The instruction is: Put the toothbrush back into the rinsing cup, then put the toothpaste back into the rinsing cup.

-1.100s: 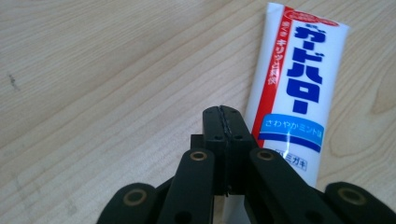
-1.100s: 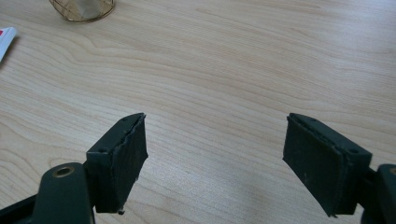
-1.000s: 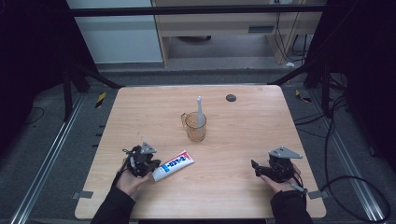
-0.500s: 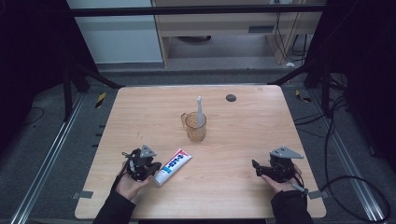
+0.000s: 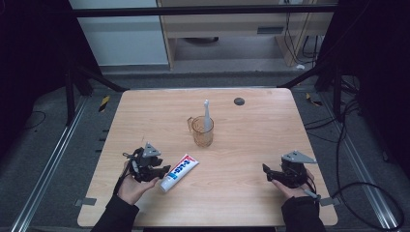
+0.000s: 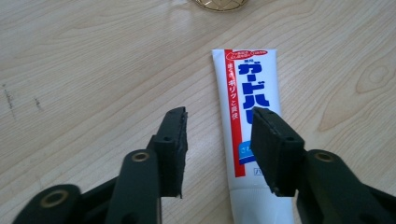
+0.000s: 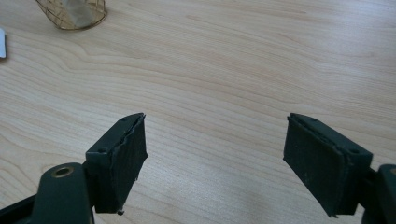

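I find the tube (image 5: 179,172) lying flat on the surface (image 5: 251,140), near its front left, aslant with the cap end toward me. My left hand-held gripper (image 6: 219,149) is set low over the tube's cap end, jaws partly apart; in the left gripper view one jaw overlaps the tube's printed face, the other stands over bare wood beside it, and I cannot tell whether either touches it. In the high view the same gripper (image 5: 162,171) sits just left of the tube. The cup (image 5: 202,130) stands beyond the tube toward the middle, a toothbrush (image 5: 206,115) upright in it. My right hand-held gripper (image 7: 215,158) rests at the front right, well apart from the tube, jaws wide over bare wood. A small dark disc (image 5: 239,101) lies near the far edge.
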Available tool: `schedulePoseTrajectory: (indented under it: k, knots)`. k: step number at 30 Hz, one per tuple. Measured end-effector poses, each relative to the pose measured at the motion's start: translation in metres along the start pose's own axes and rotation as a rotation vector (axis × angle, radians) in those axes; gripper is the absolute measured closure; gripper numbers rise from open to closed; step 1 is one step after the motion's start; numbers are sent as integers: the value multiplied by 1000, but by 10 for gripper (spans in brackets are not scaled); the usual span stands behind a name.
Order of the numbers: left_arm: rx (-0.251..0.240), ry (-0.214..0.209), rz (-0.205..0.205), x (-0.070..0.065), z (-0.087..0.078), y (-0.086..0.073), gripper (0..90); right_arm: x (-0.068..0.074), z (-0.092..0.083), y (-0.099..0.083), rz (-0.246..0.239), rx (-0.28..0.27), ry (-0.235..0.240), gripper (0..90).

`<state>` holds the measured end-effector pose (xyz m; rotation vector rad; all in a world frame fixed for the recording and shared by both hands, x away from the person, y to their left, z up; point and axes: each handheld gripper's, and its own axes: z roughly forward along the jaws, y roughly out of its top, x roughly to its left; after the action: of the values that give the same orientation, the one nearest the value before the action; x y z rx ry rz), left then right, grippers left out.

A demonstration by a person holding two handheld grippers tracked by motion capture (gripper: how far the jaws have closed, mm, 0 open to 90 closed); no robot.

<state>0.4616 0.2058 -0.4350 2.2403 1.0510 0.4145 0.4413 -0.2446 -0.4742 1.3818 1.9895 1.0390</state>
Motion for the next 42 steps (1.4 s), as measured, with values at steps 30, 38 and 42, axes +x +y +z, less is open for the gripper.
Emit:
schedulePoseTrajectory:
  k: [30,38,42]
  knots:
    - [213,-29,69,-22,44,22,372,-5,-1,-2,5,12,13,194]
    - [254,-45,63,-22,53,24,388,-3,1,-1,1,20,14,192]
    - [282,-56,61,-22,59,23,405,-2,2,0,-1,22,18,192]
